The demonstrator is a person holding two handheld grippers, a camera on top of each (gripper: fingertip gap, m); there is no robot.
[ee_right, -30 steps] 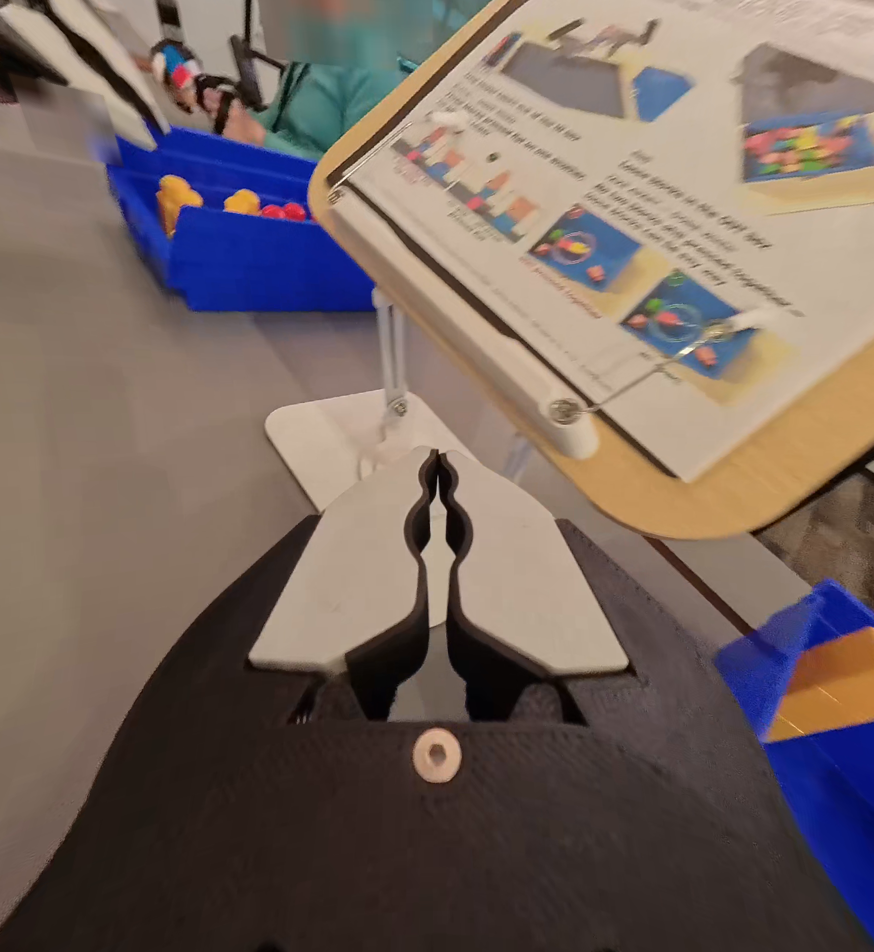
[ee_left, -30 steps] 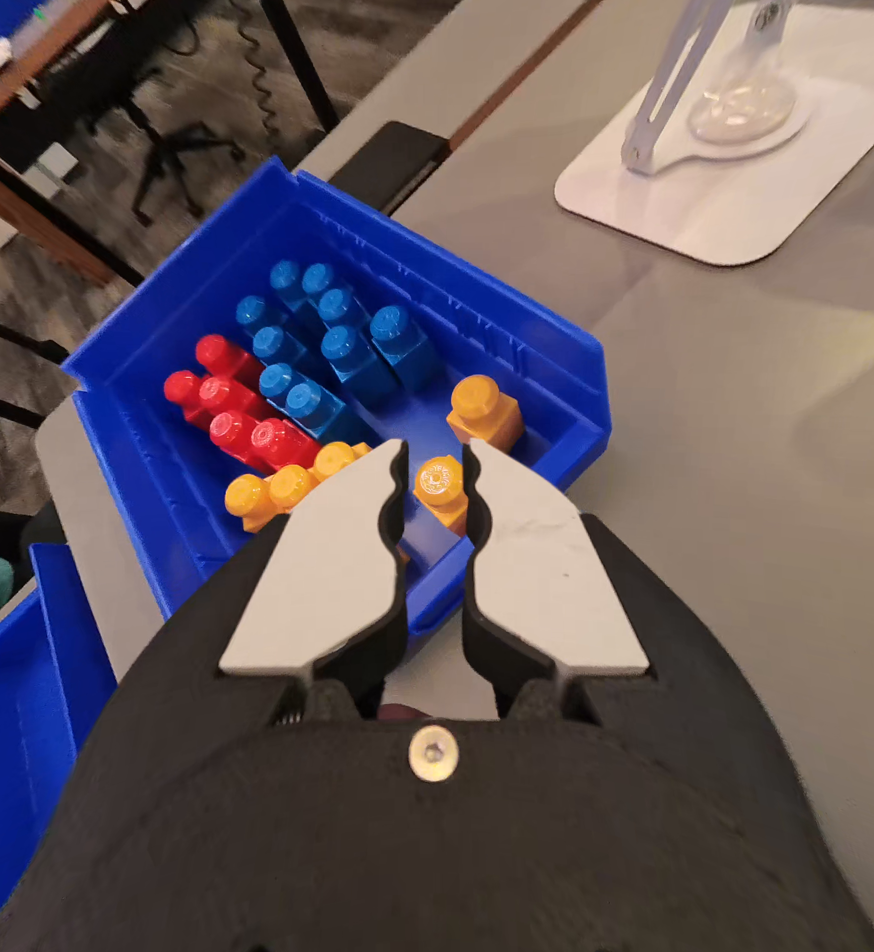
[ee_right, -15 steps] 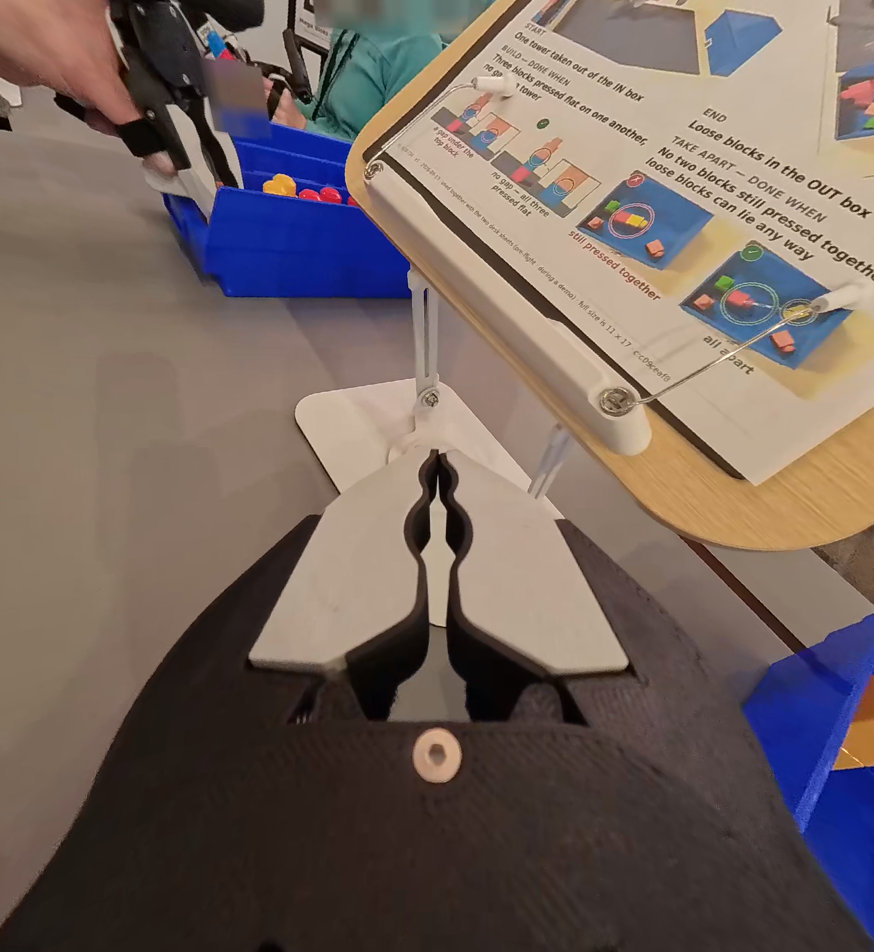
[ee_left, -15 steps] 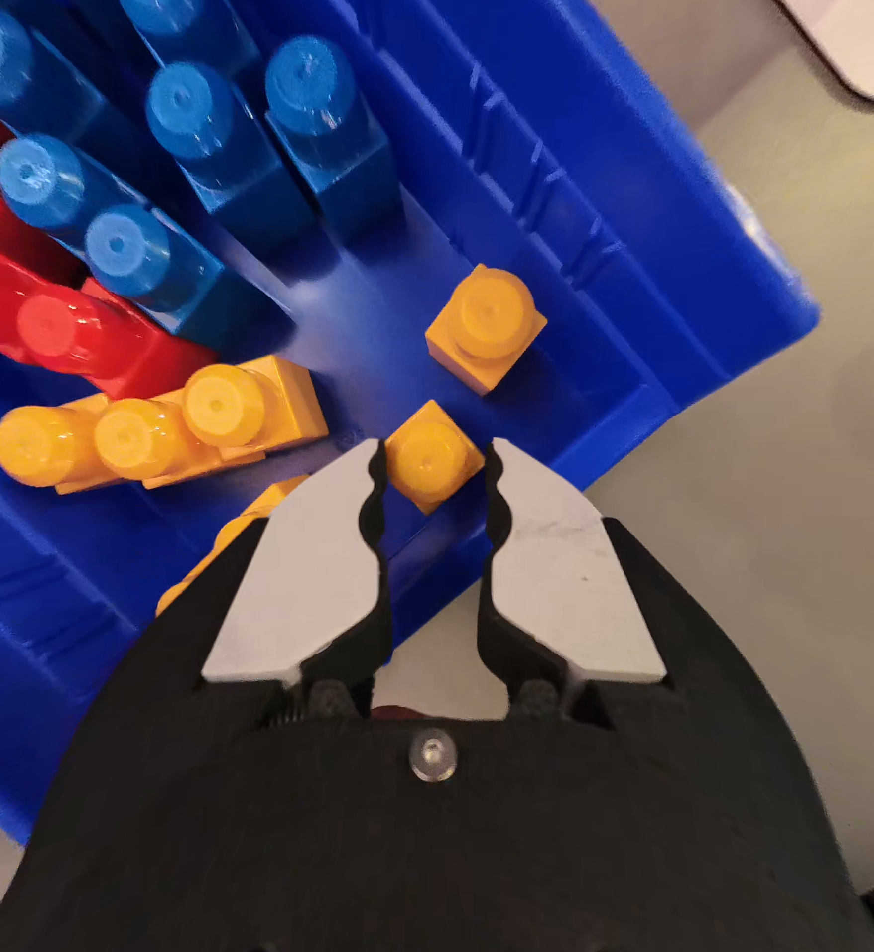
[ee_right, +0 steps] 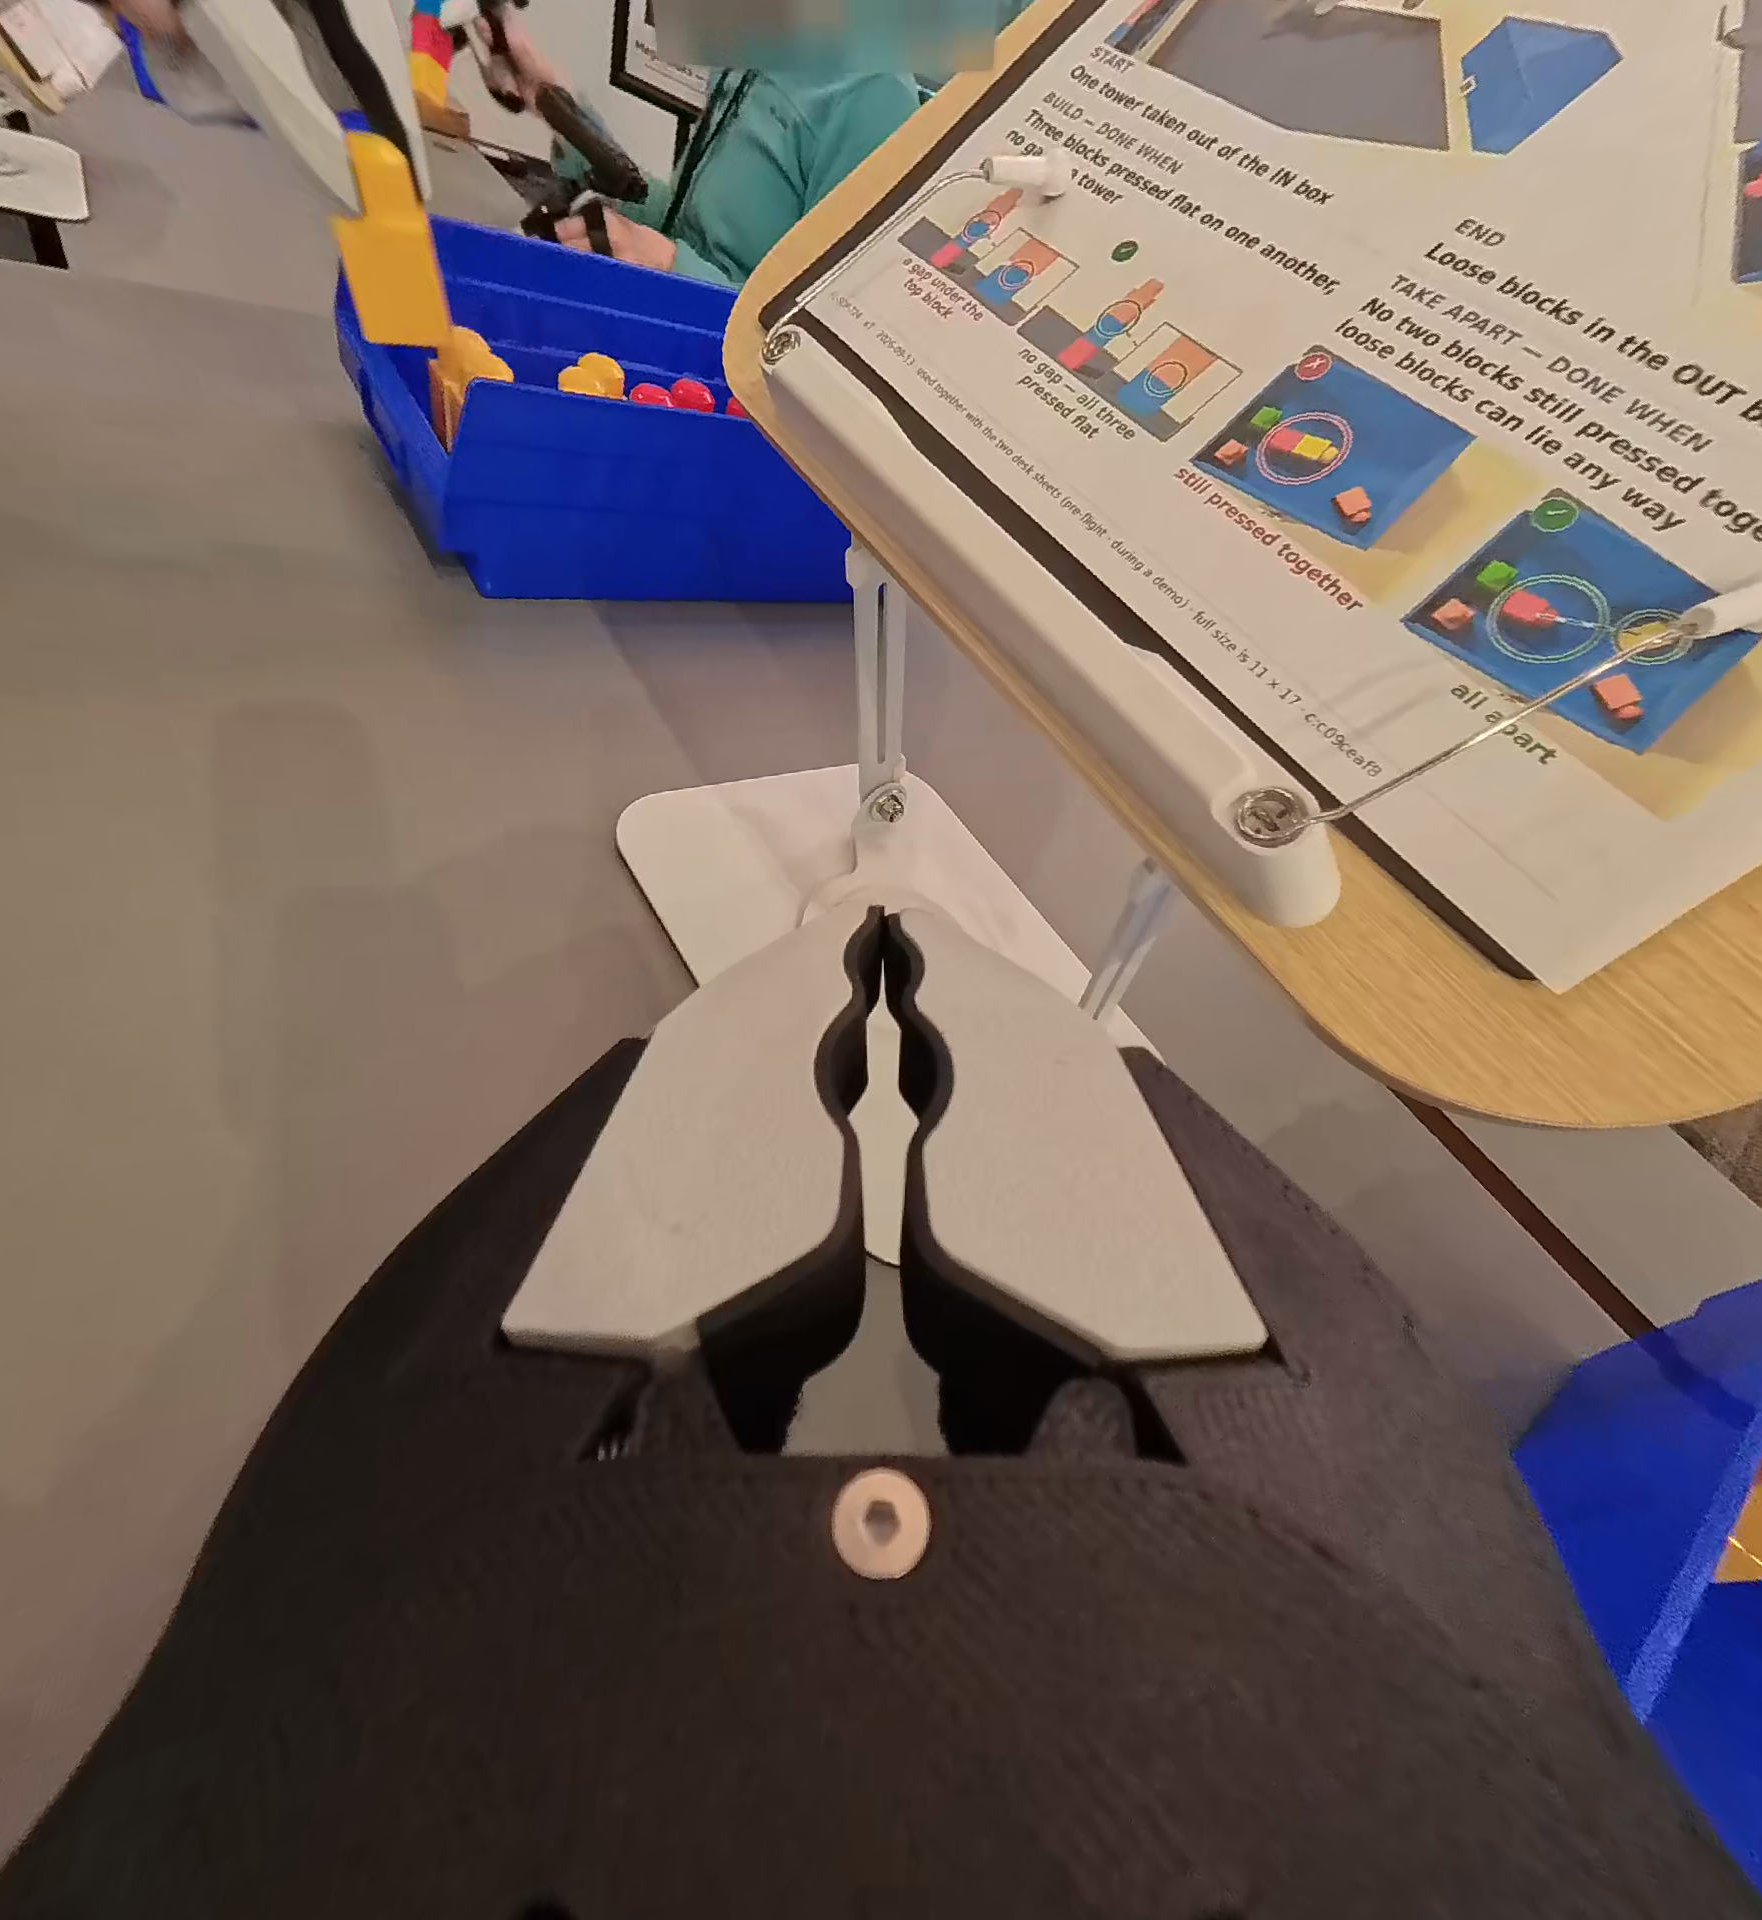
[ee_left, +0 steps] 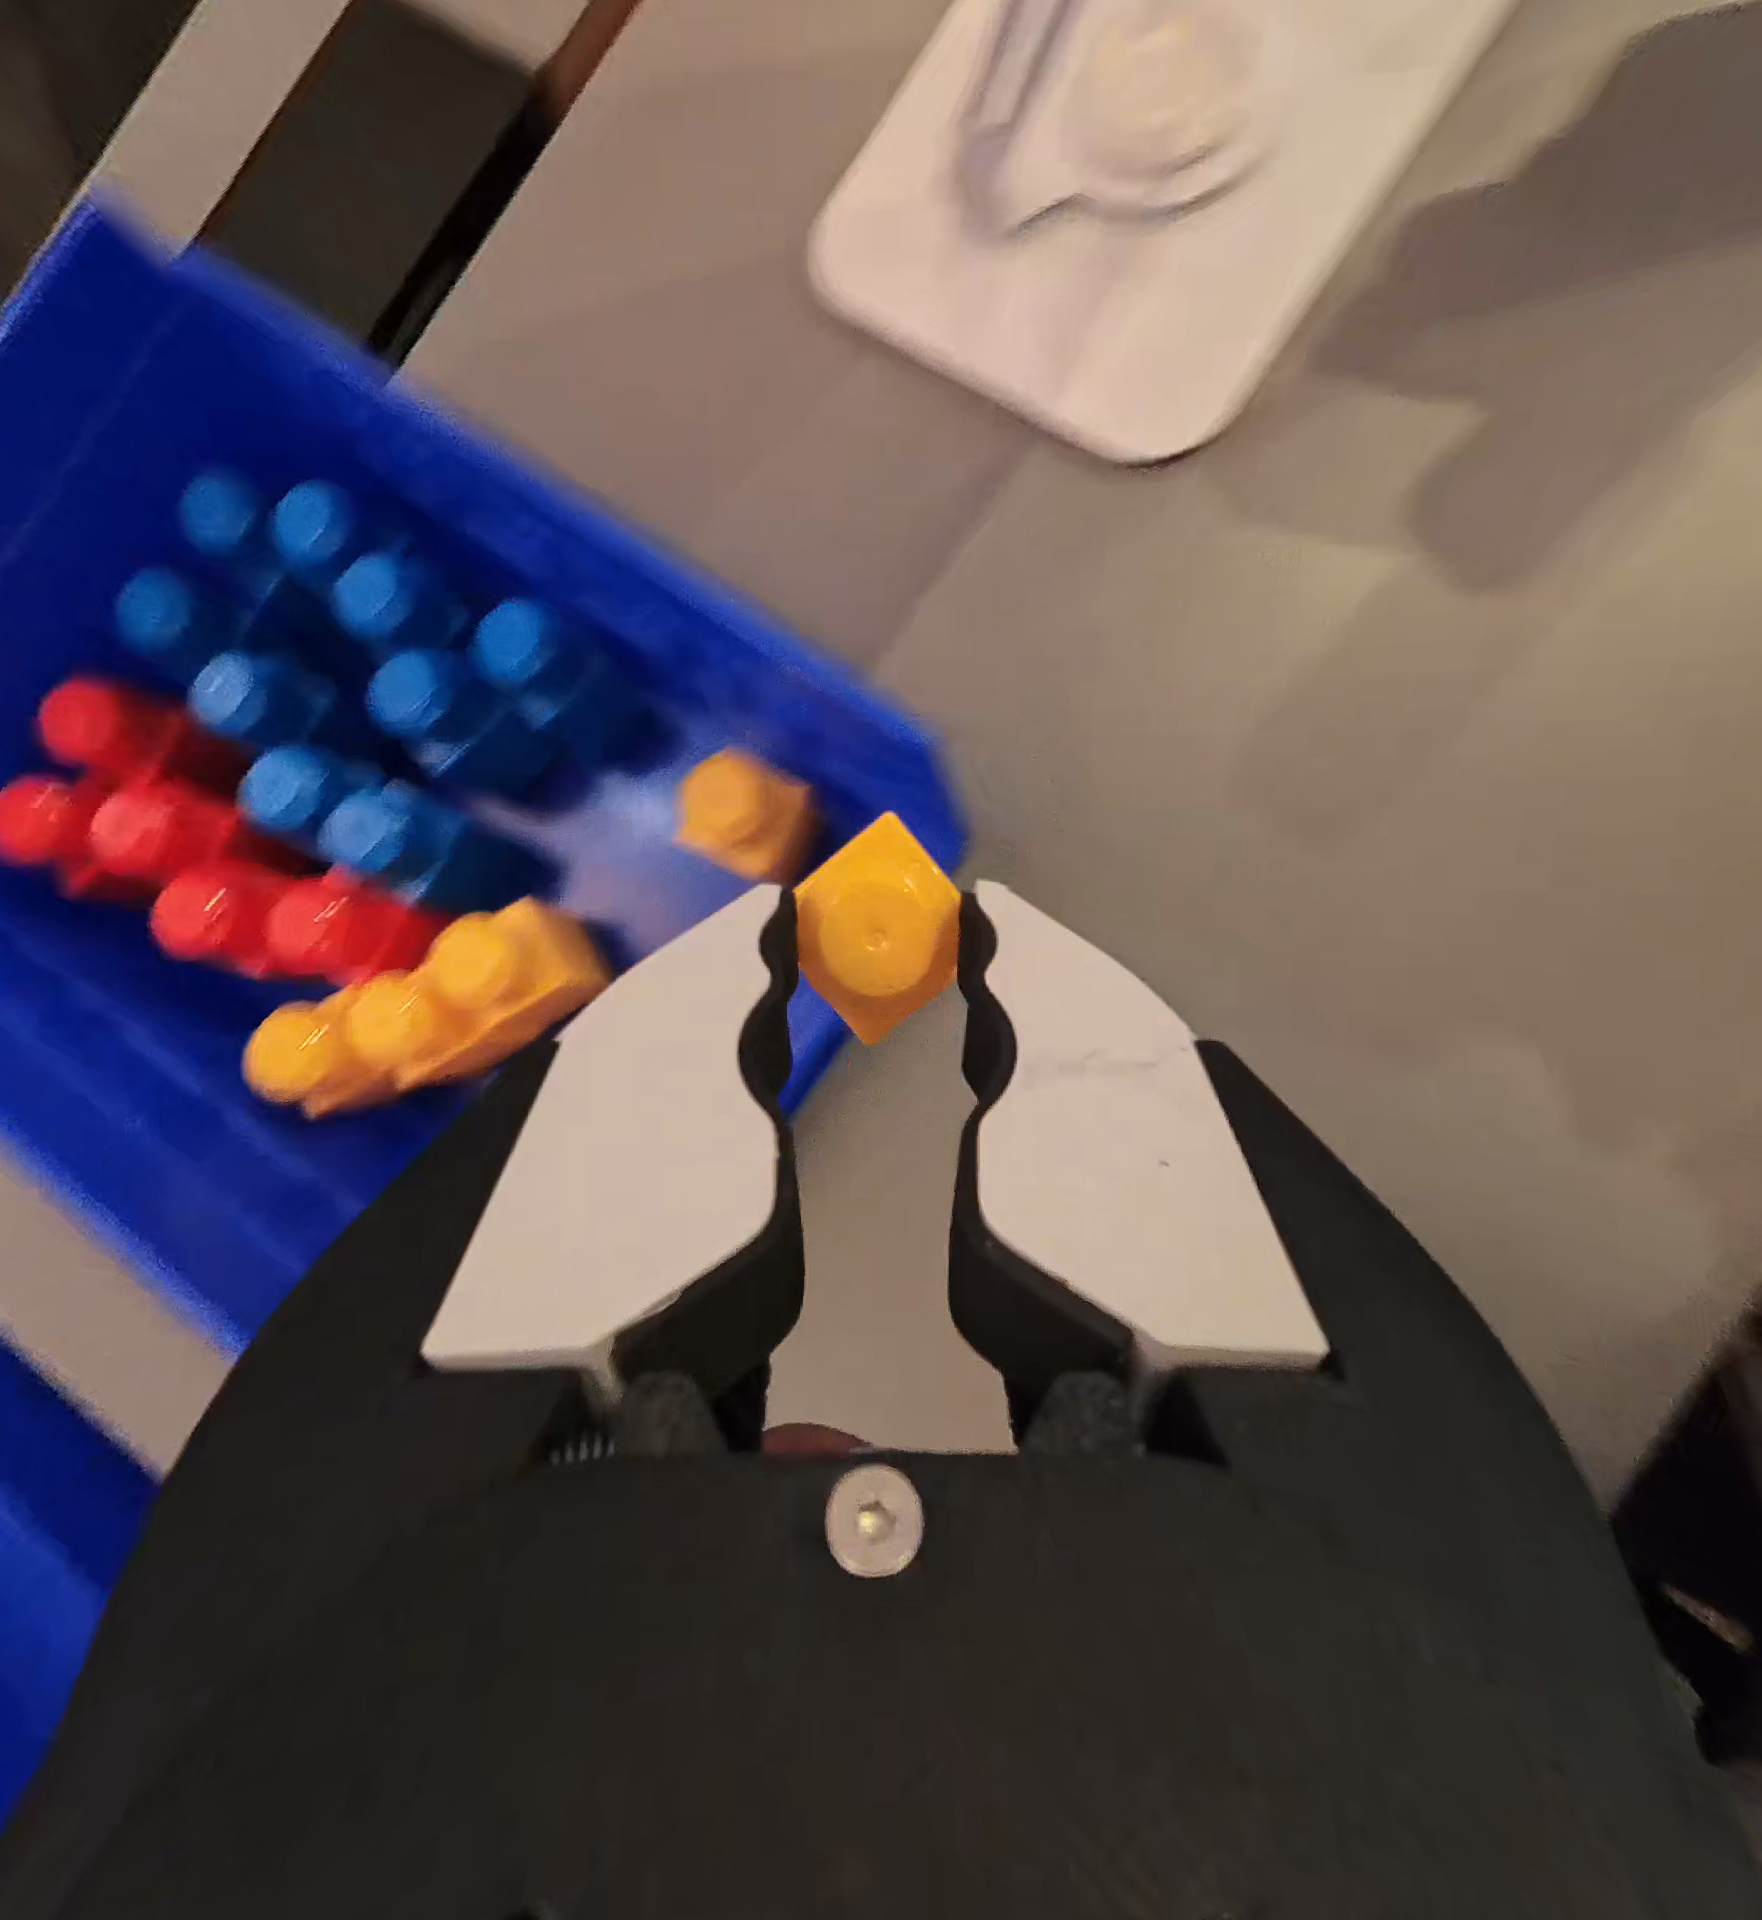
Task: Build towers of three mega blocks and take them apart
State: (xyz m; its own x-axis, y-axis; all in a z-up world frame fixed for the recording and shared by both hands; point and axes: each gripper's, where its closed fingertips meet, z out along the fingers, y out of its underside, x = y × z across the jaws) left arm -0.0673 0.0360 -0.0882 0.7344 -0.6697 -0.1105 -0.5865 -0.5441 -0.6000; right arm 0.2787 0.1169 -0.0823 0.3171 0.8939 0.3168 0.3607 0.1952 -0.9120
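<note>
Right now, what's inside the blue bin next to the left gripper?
The blue bin holds blue blocks, red blocks and yellow blocks. The left gripper covers its near corner.

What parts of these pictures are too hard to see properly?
- Blocks in the blue bin, left wrist view: motion blur smears them, so no exact count.
- Same bin, right wrist view: its wall and the slanted board hide most blocks.
- Second blue bin, right wrist view: cut off by the edge.
- Yellow tower in the left gripper: seen end-on, so its length is hidden there.
</note>
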